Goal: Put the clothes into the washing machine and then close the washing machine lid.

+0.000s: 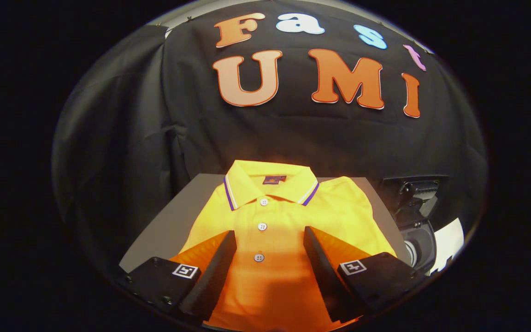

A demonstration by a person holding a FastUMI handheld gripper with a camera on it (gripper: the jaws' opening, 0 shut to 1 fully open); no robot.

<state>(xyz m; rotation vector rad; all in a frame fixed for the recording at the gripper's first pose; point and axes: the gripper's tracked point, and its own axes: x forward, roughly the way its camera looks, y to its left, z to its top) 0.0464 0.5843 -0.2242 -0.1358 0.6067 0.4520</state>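
The folded yellow polo shirt (pixel 270 216) lies flat across the grey table (pixel 164 230), collar toward its far edge, with the gripper (pixel 270 244) spread wide and empty above its button placket, seemingly lining up a grab, while off the table's right edge the dark washing machine (pixel 420 230) shows only partly, lid apparently raised.

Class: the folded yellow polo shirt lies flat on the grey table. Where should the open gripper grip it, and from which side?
From above, onto the buttoned placket of the folded yellow polo shirt. It lies flat between the open black gripper fingers, so pinching up a fold there probably works best.
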